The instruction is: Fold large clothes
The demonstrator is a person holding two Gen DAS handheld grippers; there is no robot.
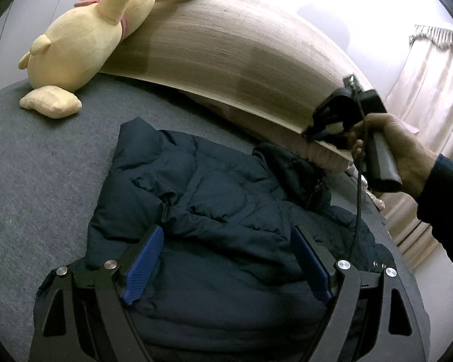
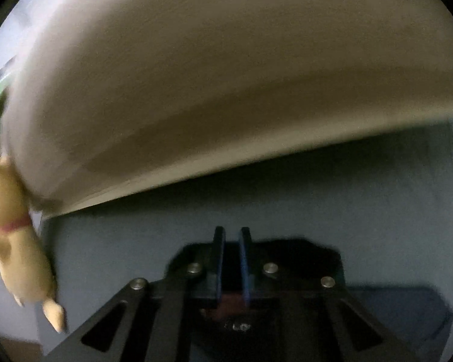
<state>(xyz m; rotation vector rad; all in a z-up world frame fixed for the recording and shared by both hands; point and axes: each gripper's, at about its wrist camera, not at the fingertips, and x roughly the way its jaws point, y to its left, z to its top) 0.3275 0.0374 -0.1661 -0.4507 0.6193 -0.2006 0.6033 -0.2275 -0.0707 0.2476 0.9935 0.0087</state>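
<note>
Yellow plush toy (image 1: pixel 84 45) leans against the wooden headboard (image 1: pixel 226 48) at far left of the grey bed (image 1: pixel 30 166). Mid-bed lies the navy puffer jacket (image 1: pixel 214 211), partly folded; it looks bulky, soft and springy, probably slippery, so a hem or cuff seems the best hold. Above it the left gripper (image 1: pixel 226 262) hovers, jaws spread. At right, the right gripper (image 2: pixel 232 241), raised near the headboard, shows jaws nearly together, holding nothing.

A bed covered in grey fabric (image 1: pixel 45 163) is seen, backed by a wooden headboard (image 1: pixel 226 54). A dark navy puffer jacket (image 1: pixel 214 211) is spread on it. A yellow plush toy (image 1: pixel 84 39) is propped at the far corner against the headboard.
</note>
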